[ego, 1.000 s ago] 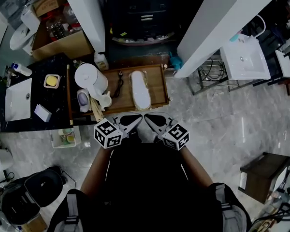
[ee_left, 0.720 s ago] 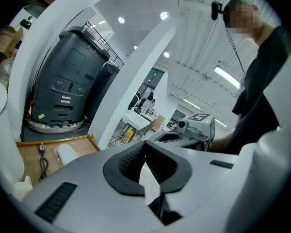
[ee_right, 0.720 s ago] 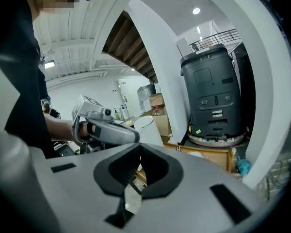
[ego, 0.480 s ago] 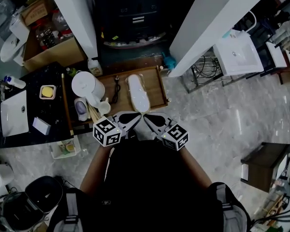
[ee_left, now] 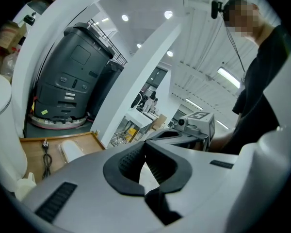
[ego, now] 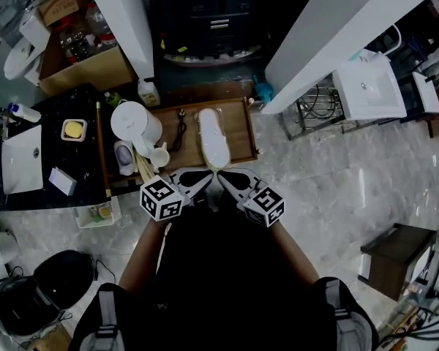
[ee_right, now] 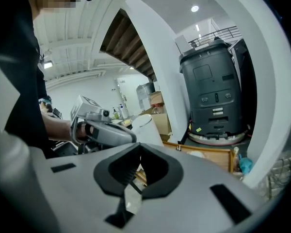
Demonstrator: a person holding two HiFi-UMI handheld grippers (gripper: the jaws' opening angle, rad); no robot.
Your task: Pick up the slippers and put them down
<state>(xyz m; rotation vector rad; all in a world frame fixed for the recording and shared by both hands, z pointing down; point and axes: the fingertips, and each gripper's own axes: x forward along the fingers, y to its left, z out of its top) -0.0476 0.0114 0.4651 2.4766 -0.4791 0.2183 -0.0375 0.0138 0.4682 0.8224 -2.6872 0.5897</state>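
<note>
Little has shifted since a second ago: both my grippers sit where they were, held close in front of my chest by the near edge of the wooden tray (ego: pixel 243 130). My left gripper (ego: pixel 203 180) and right gripper (ego: pixel 228 180) angle inward so their tips nearly meet. Their noses tip slightly downward, and my forearms spread out to either side. Both pairs of jaws are closed with nothing between them. One white slipper (ego: pixel 213 136) lies lengthwise on the tray, just beyond my tips and untouched. A white kettle (ego: pixel 135 121) stands at the tray's left side.
</note>
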